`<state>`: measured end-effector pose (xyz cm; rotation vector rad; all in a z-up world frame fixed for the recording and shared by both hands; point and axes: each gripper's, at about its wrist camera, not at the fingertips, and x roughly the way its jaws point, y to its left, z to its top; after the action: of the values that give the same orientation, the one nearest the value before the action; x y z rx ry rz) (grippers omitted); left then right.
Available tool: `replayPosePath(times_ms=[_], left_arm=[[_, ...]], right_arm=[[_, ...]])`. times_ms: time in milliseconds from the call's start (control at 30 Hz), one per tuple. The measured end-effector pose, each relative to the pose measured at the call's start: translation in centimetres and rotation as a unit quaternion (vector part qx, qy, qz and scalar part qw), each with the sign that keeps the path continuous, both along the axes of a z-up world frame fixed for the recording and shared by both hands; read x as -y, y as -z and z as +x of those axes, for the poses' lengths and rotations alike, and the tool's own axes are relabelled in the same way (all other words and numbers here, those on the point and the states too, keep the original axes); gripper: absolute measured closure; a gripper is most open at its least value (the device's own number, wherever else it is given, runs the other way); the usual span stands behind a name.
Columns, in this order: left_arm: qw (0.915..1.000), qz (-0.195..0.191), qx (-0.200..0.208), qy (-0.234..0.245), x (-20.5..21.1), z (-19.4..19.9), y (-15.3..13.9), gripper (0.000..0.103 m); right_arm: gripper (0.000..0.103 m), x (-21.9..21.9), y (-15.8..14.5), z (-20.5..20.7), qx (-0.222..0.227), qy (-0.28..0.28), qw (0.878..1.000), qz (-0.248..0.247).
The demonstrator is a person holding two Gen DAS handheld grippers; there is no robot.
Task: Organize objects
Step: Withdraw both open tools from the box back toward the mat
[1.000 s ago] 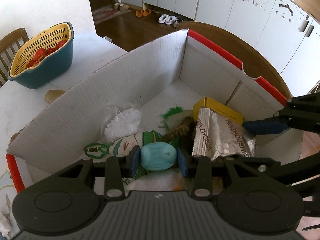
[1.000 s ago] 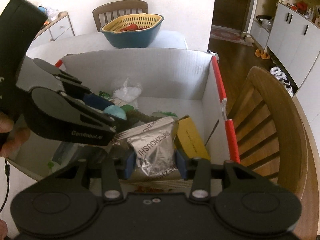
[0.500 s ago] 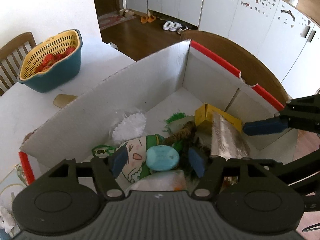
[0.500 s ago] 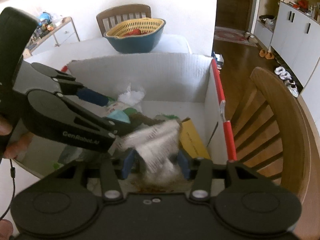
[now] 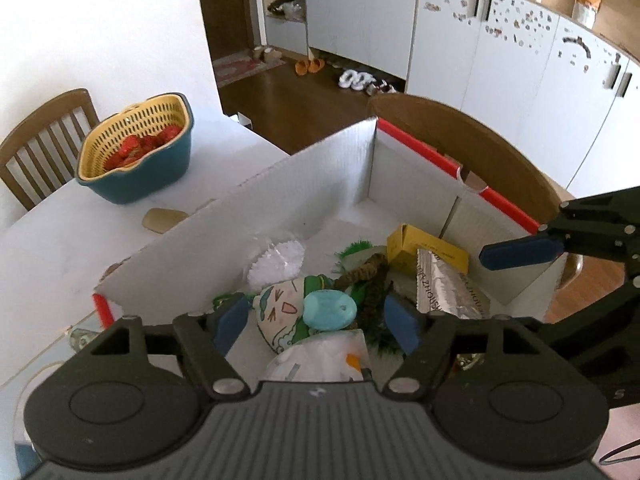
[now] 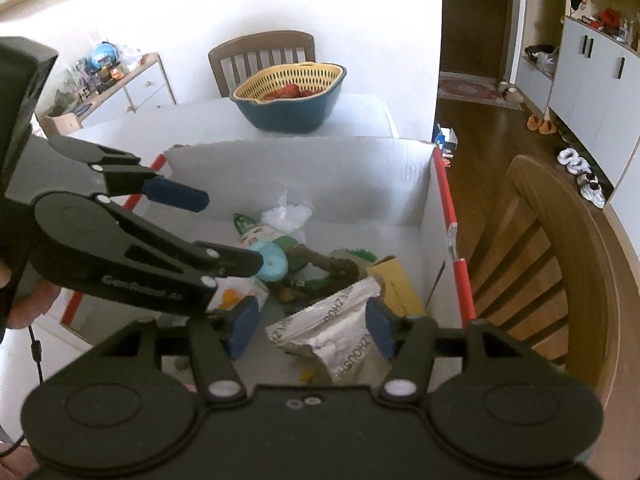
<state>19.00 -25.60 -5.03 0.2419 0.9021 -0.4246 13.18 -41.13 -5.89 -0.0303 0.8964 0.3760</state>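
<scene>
The blue soap [image 5: 330, 311] and silver packet [image 6: 340, 330] lie loose in the white box [image 5: 280, 200] among other items. Above them, the left tool [image 5: 318, 324] and right tool [image 6: 310, 326] are both opening, gripping nothing. A strawberry basket [image 5: 136, 156] stands on the surface [image 5: 60, 236] behind.

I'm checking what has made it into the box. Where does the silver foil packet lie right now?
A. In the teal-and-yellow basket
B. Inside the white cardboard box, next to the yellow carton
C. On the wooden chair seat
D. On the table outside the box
B: the silver foil packet lies inside the white cardboard box, against the yellow carton.
</scene>
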Motion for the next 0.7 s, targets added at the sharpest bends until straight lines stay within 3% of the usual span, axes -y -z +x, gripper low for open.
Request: replayPosePath(times_ms=[200,633,700], left_arm=[[0.9997,-0.016,0.009,-0.014,-1.4,-1.6,-1.6,0.028],[0.9973,-0.046,0.031,-0.048,-6.6,-4.4,-3.9,0.017],[0.9968,-0.048,0.033,-0.055,-7.6,-4.6,-4.0,0.011]], right_arm=[[0.039,-0.4,-1.0,-1.0,0.007,0.0,1.0,0.014],[0.025,-2.6,-2.5,-2.8,0.022,0.021,0.999,0.026],[0.022,-3.3,-2.7,-3.0,0.025,0.022,0.999,0.024]])
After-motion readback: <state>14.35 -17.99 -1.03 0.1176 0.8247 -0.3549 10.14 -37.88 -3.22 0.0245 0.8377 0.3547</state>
